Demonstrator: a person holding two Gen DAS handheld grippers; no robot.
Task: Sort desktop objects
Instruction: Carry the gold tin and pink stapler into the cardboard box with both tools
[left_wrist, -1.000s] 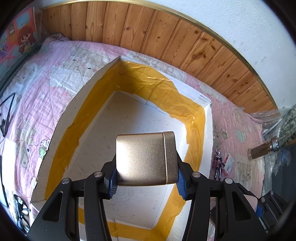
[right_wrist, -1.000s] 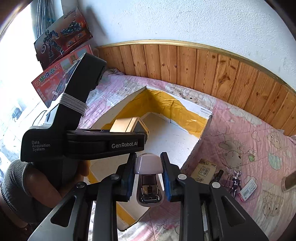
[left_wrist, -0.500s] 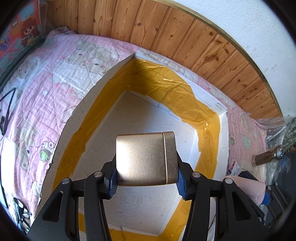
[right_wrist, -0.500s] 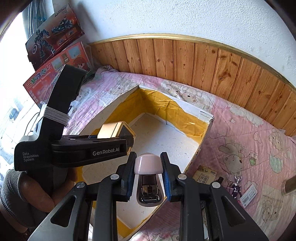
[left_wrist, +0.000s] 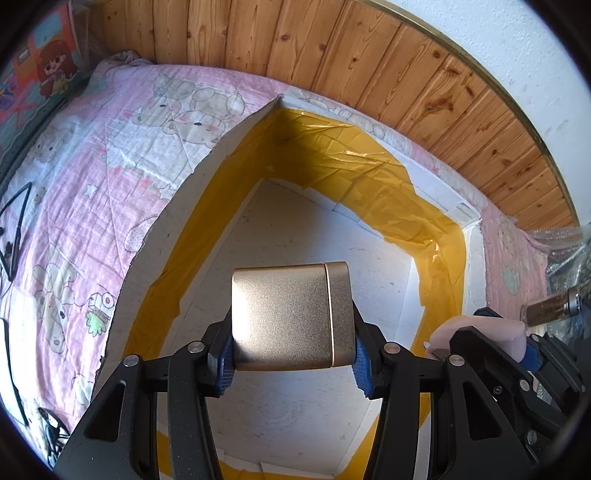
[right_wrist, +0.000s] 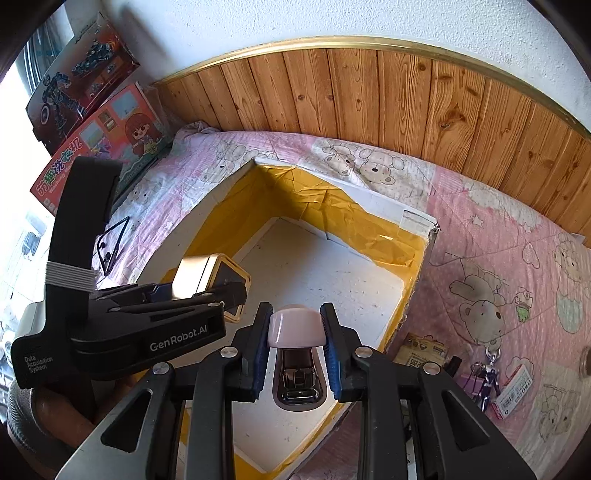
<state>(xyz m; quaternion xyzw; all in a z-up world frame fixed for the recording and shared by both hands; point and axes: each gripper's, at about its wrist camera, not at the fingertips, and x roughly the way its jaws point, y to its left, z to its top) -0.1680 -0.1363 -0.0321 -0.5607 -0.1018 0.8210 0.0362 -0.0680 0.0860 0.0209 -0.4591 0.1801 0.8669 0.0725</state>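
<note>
My left gripper (left_wrist: 291, 354) is shut on a gold metal box (left_wrist: 288, 314) and holds it above the floor of an open white foam box (left_wrist: 332, 243) lined with yellow tape. The gold box (right_wrist: 201, 273) and left gripper (right_wrist: 207, 291) also show in the right wrist view, over the foam box (right_wrist: 314, 273). My right gripper (right_wrist: 297, 354) is shut on a pink stapler (right_wrist: 297, 328), held above the foam box's near right edge. The stapler (left_wrist: 484, 336) shows at the right in the left wrist view.
The foam box sits on a pink bear-print blanket (right_wrist: 498, 258) against a wood-panelled wall (right_wrist: 369, 92). A small packet (right_wrist: 421, 350), a keychain figure (right_wrist: 487, 380) and a label card (right_wrist: 513, 391) lie right of the box. Toy boxes (right_wrist: 92, 122) stand at the left. A black wire frame (right_wrist: 110, 243) lies left of the box.
Both grippers have moved forward and lower over the foam box, each still holding its object. The right gripper with the stapler has come into the left wrist view.
</note>
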